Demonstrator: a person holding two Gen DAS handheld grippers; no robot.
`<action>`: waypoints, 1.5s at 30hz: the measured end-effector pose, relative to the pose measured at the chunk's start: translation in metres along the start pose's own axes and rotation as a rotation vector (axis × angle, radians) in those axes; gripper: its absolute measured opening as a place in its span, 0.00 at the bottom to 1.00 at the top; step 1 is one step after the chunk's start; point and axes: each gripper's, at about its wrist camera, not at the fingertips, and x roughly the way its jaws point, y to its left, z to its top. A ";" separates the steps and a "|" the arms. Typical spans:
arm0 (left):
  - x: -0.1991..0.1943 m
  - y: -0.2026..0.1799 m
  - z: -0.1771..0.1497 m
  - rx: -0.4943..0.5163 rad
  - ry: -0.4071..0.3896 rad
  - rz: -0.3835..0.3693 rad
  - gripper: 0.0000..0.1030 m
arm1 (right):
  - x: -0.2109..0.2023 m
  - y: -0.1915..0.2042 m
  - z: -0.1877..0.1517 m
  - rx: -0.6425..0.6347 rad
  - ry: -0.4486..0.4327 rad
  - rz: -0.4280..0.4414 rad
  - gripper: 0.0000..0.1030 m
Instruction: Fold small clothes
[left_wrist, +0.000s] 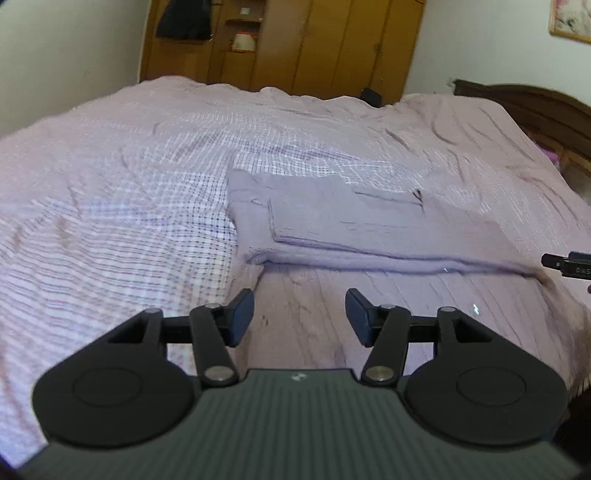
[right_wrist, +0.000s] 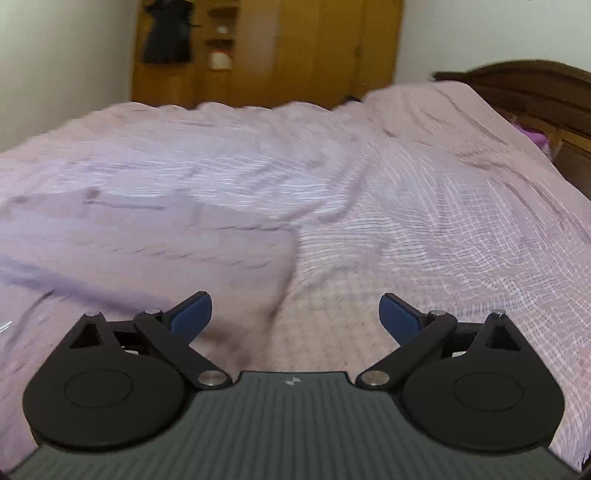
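One lilac garment (left_wrist: 369, 229) is found lying folded on the bed (left_wrist: 110, 184), on the checked pink bedspread, in the middle of the left wrist view. It is laid in flat layers, with a smaller folded panel resting on a wider one; what kind of garment it is cannot be told. In the right wrist view the same garment (right_wrist: 140, 236) is seen at the left, blurred.

The left gripper (left_wrist: 299, 317) is held just short of the garment's near edge, its jaws released and nothing between them. The right gripper (right_wrist: 295, 314) is spread wide, also empty, over bare bedspread beside the garment's right end. In the left wrist view the tip of the right gripper (left_wrist: 565, 264) is seen at the right margin, near the garment's right corner. No cloth is touched by either gripper.

The step in hand is judged to be a release after a fold, with the garment left flat. The next move is judged to call either for a further fold, by taking one end and carrying it over the other, or for a new piece to be fetched; no other loose garment is seen on the bed.

Count: one garment, two grippers, one bed, one wooden wardrobe (left_wrist: 332, 44) behind it, one dark garment (left_wrist: 183, 20) hung on it.
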 end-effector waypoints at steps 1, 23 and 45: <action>-0.012 -0.001 0.001 0.005 -0.014 0.004 0.55 | -0.013 0.005 -0.005 -0.010 -0.013 0.009 0.97; -0.074 -0.009 -0.026 -0.016 -0.093 0.076 0.65 | -0.086 0.016 -0.107 0.108 0.007 0.242 0.95; -0.045 0.052 -0.124 -0.145 0.042 -0.204 1.00 | -0.082 0.025 -0.143 0.136 0.166 0.208 0.92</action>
